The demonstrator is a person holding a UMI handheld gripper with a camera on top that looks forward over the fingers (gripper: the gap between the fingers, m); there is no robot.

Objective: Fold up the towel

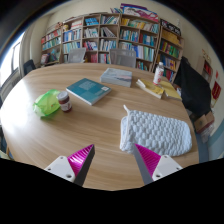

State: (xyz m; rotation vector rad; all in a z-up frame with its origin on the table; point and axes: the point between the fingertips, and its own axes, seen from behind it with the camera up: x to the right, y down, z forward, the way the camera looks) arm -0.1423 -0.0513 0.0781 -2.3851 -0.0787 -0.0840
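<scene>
A white waffle-textured towel [155,131] lies folded on the round wooden table [60,135], just ahead of my right finger. My gripper [113,160] is open and empty, held above the table's near edge. Its two magenta pads [81,156] stand wide apart with bare wood between them. The towel's near edge is close to the right fingertip but not between the fingers.
On the table's far side lie a teal book [89,91], a small jar [65,102], a green bag [47,103], a grey book [117,76], a bottle [158,73] and yellow papers [158,90]. A dark chair [195,90] stands at the right. Bookshelves [110,35] line the back wall.
</scene>
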